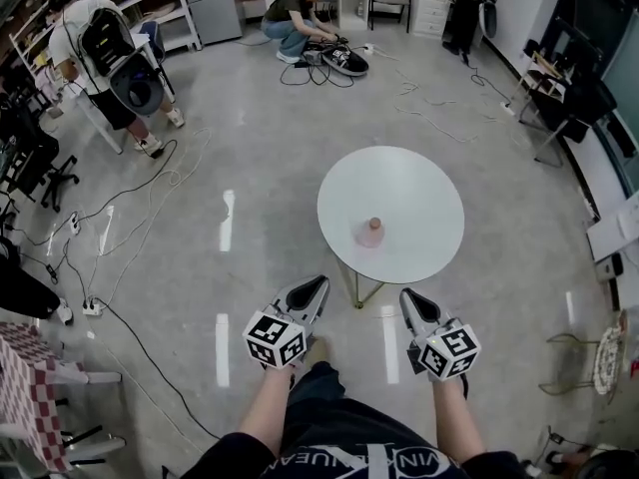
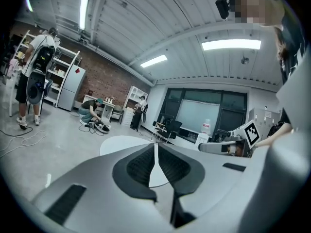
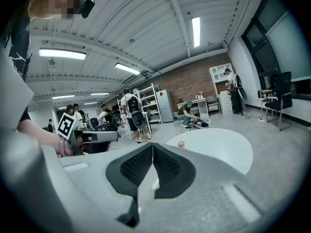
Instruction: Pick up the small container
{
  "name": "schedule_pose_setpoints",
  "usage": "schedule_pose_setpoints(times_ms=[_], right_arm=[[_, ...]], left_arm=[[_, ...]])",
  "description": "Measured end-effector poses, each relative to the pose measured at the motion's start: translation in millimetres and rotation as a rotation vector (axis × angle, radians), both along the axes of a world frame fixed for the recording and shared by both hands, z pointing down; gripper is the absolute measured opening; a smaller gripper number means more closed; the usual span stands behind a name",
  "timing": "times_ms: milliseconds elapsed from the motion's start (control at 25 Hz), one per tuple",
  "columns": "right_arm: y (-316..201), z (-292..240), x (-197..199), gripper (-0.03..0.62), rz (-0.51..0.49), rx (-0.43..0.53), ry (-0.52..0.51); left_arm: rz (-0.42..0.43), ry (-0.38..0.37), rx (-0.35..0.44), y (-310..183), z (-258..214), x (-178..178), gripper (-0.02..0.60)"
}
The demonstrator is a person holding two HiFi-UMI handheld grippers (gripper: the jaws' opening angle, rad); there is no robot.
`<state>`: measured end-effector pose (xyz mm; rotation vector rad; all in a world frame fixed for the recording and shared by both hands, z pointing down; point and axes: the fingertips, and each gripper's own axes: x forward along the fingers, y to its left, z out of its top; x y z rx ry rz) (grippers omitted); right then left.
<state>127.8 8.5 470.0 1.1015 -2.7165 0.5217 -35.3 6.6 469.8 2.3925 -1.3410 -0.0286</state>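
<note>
The small container [image 1: 371, 232], a pinkish jar with a tan lid, stands near the front edge of a round white table [image 1: 419, 183]. It also shows as a small tan-topped container [image 3: 181, 143] on the table [image 3: 223, 149] in the right gripper view. Both grippers are held low in front of the person, short of the table. The left gripper [image 1: 318, 285] points at the table's near left edge, and its jaws meet at the tips with nothing between them [image 2: 156, 147]. My right gripper [image 1: 409, 297] is shut and empty too [image 3: 152, 145].
The table stands on a glossy grey floor with cables [image 1: 130, 228] trailing at the left. A person crouches over gear [image 1: 300, 23] at the far wall, and another bends by shelves [image 1: 105, 53]. Chairs [image 1: 574, 98] stand at the right.
</note>
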Motion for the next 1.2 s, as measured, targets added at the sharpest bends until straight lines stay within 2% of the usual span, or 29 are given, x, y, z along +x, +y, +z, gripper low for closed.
schedule_pose_setpoints(times_ms=[280,720,1000,1200], right_arm=[[-40.3,15.4,-14.8,0.006,0.034,-0.035,-0.001],[-88.3,45.6,-21.7,0.009,0.095,-0.095,0.038],[-109.1,58.1,-18.6,0.020,0.132,-0.095,0.055],[-129.5,61.7,-22.4,0.026,0.096,-0.061,0.082]], left_arm=[[0.041,0.007,-0.027,-49.0,12.2,-12.2,0.023],[0.141,0.020,-0.087,-102.4,45.4,-8.9,0.023],[0.177,0.038,-0.100,-118.0,66.7,-0.2,0.022],[0.193,0.040,-0.109,-128.6,76.8,11.3,0.023]])
